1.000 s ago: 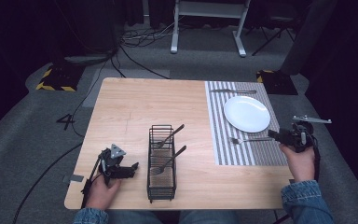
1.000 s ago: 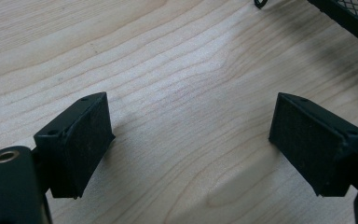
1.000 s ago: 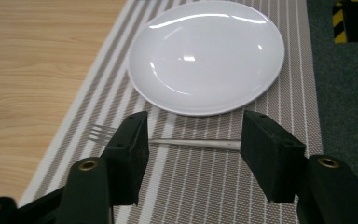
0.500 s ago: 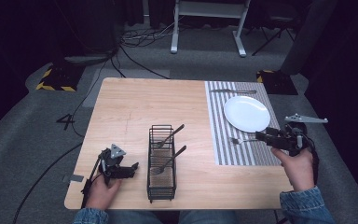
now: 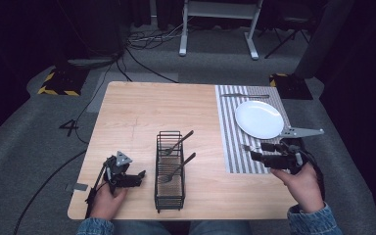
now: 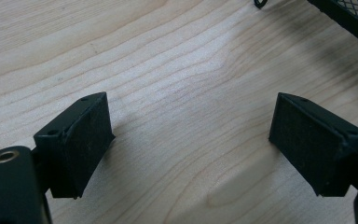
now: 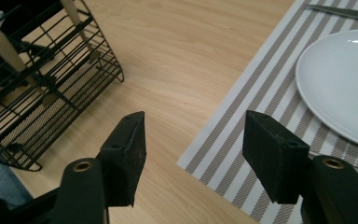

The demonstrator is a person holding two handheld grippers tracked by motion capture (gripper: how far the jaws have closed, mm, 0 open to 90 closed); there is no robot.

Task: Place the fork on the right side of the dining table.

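Your right tool sits at the lower right of the high view with its jaws spread wide and nothing between them, hovering over the near edge of the striped placemat. Just beside its tips a fork lies on the placemat, below the white plate, which sits near the middle of the mat. A knife lies across the mat's far end, at the upper right of the counter. In the right gripper view the plate fills the upper right and the black wire caddy the upper left. In the high view that caddy stands at lower centre holding two utensils. Your left tool rests at lower left, jaws released and empty over bare wood, close to the caddy
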